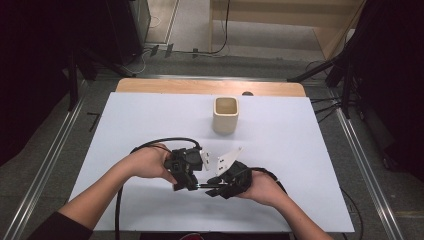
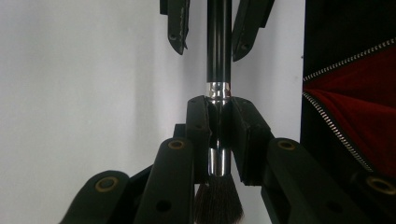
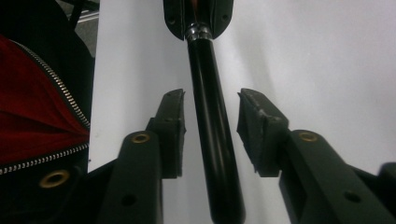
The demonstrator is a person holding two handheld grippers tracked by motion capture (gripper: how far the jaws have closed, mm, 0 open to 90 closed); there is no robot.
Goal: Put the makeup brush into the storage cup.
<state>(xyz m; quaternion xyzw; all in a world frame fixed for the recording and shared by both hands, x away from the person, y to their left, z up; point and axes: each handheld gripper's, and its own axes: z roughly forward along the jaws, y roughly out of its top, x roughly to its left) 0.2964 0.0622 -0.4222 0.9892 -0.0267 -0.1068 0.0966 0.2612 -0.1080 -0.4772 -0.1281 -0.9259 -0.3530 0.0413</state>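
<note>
Above near bench (image 1: pixel 150 115) edge: left tool (image 2: pixel 218 105) clamped on brush (image 2: pixel 218 46) ferrule; right tool (image 3: pixel 210 105) apart, straddling handle, not yet gripping. Handover half done; cup (image 1: pixel 225 115) placement pending.

The brush (image 2: pixel 218 70) bristles run off the left gripper view's bottom edge; its ferrule sits half-hidden between jaws.

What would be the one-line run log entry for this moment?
left gripper: shut on brush ferrule | right gripper: open around handle, no contact | cup: upright, apart
</note>
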